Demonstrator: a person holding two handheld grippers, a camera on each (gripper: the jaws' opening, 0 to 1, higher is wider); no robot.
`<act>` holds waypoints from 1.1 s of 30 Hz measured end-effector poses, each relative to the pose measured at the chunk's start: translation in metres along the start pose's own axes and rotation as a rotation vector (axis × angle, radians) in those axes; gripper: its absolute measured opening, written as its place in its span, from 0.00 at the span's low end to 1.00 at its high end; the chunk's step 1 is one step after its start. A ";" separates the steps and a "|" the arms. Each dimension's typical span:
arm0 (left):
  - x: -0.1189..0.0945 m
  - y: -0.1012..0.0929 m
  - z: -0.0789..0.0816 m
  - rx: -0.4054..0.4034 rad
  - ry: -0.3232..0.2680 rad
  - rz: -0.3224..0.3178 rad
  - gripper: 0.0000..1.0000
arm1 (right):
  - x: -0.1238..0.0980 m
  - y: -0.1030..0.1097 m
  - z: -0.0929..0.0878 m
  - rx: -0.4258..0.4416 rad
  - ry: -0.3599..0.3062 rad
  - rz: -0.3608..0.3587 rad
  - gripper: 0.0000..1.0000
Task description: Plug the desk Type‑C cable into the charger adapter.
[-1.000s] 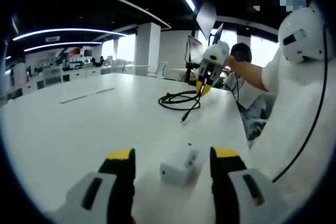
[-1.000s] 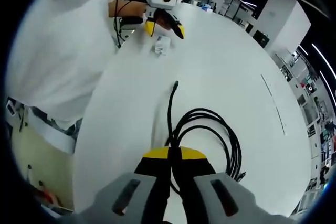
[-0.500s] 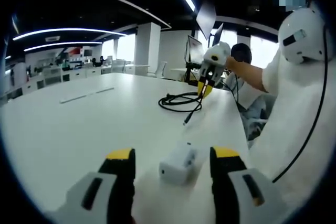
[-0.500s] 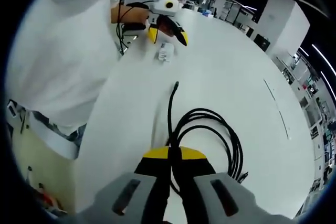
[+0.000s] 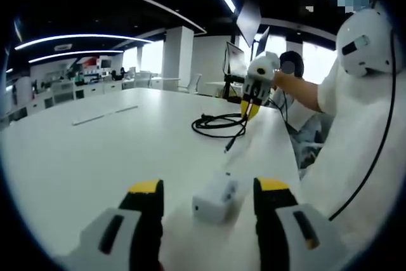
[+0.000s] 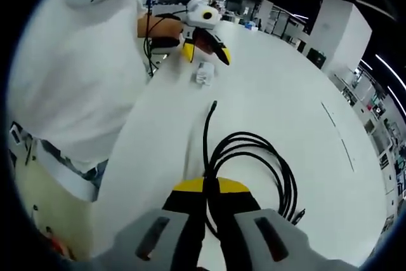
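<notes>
On the white table (image 5: 95, 150), right between the left gripper (image 5: 206, 198) and its wide-open jaws, sits the adapter (image 5: 216, 198), a small white block, untouched on both sides. Over in the right gripper view, the right gripper (image 6: 207, 190) has its jaws pinched tight on the black cable (image 6: 254, 157), gripping it a good way back from the plug, with the free end running straight out ahead toward the adapter (image 6: 203, 74) and the loose coil lying beside it. That cable looks limp and light, so I'd judge the tip will droop and wander; a hold much nearer the plug would steer it better. The adapter looks light and smooth-sided too, likely to skate on the table unless it is clamped across its flat flanks. From the left gripper view the right gripper (image 5: 252, 107) hangs above the coil (image 5: 219, 122), well apart from the adapter. No brand, label or writing can be read on either piece.
</notes>
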State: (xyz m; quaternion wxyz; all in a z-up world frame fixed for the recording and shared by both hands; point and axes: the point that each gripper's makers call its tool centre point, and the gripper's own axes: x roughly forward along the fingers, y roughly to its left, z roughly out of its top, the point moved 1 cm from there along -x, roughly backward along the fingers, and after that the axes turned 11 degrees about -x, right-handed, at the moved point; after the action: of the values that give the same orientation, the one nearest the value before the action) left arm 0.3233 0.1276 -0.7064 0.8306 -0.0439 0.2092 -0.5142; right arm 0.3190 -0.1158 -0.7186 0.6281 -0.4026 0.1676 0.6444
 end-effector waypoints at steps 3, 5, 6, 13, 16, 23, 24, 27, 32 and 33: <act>0.000 0.000 0.000 0.002 0.002 0.001 0.57 | 0.002 0.001 -0.001 -0.001 -0.002 0.000 0.02; 0.000 0.000 0.001 0.002 0.003 0.002 0.57 | 0.002 0.002 -0.001 -0.002 -0.004 0.001 0.02; 0.000 0.000 0.001 0.003 0.003 0.002 0.57 | 0.003 0.003 -0.001 -0.007 -0.010 0.003 0.02; 0.001 -0.001 0.000 0.007 0.010 0.002 0.57 | 0.005 0.007 0.001 -0.007 -0.037 0.008 0.02; 0.001 0.000 0.000 0.008 0.013 0.003 0.57 | 0.007 0.008 0.001 -0.007 -0.045 0.008 0.02; 0.001 0.000 0.000 0.009 0.018 0.005 0.57 | 0.011 0.011 0.003 -0.001 -0.067 0.009 0.02; 0.001 0.000 0.000 0.010 0.019 0.005 0.57 | 0.012 0.012 0.003 -0.003 -0.069 0.011 0.02; 0.002 -0.001 -0.001 0.008 0.021 0.001 0.57 | 0.013 0.014 0.005 -0.001 -0.080 0.010 0.02; 0.003 -0.002 -0.001 0.011 0.027 0.000 0.57 | 0.013 0.015 0.004 0.000 -0.081 0.010 0.02; 0.003 -0.002 -0.001 0.011 0.027 0.000 0.57 | 0.013 0.015 0.005 0.000 -0.083 0.009 0.02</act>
State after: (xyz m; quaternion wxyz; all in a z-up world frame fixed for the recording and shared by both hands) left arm 0.3221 0.1245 -0.7073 0.8279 -0.0325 0.2177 -0.5159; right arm 0.3045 -0.1059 -0.7300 0.6314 -0.3748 0.1431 0.6636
